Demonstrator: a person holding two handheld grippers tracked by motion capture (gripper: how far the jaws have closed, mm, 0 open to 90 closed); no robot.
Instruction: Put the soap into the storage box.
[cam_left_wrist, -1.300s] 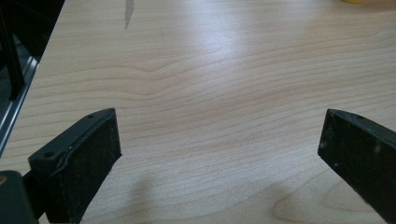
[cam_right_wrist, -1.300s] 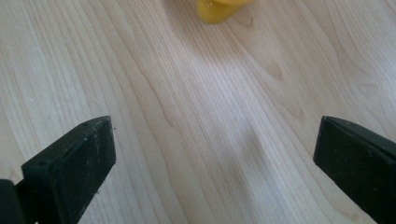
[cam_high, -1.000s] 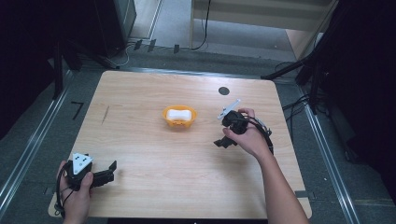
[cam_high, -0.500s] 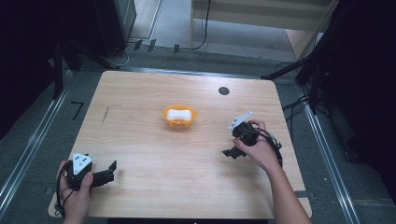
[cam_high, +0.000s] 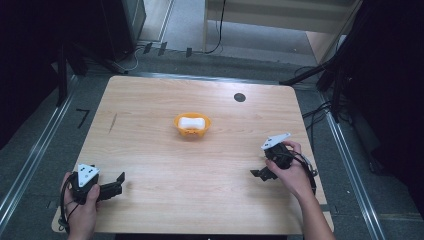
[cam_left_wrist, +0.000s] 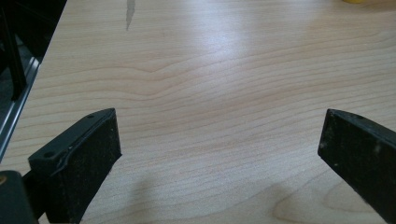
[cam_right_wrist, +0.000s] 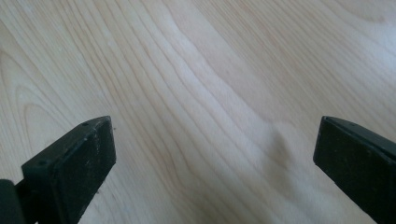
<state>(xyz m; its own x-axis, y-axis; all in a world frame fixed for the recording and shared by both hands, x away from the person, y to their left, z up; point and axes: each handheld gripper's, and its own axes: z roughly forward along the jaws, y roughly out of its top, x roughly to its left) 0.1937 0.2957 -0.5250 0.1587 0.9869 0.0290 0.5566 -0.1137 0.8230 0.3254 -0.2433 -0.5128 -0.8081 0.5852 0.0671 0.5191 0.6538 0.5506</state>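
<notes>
A: Where are my grippers?

B: In the high view, my left gripper (cam_high: 117, 182) sits low at the near left corner of the table (cam_high: 150, 100), held in the left hand (cam_high: 82, 200). My right gripper (cam_high: 260, 173) is near the right edge, held in the right hand (cam_high: 290, 172), its grey plate (cam_high: 275, 141) tilted up on top.

A: Jaws?

B: Both spread wide and holding nothing. The left gripper view has the left gripper (cam_left_wrist: 219, 154) with only bare wood between its jaws; the right gripper view shows the same for the right gripper (cam_right_wrist: 215, 158).

A: And the bowl?

B: The orange bowl (cam_high: 192, 131) stands upright around the middle of the table, a little toward the far side, with a white block (cam_high: 192, 122) lying inside it. It's well apart from both grippers; the right one is nearer. In the left gripper view a sliver of the bowl (cam_left_wrist: 362, 2) peeks in at the top right edge.

A: Anything else on the table?

B: A dark round spot (cam_high: 239, 97) toward the far right, and a thin dark mark (cam_high: 113, 121) at the left.
</notes>
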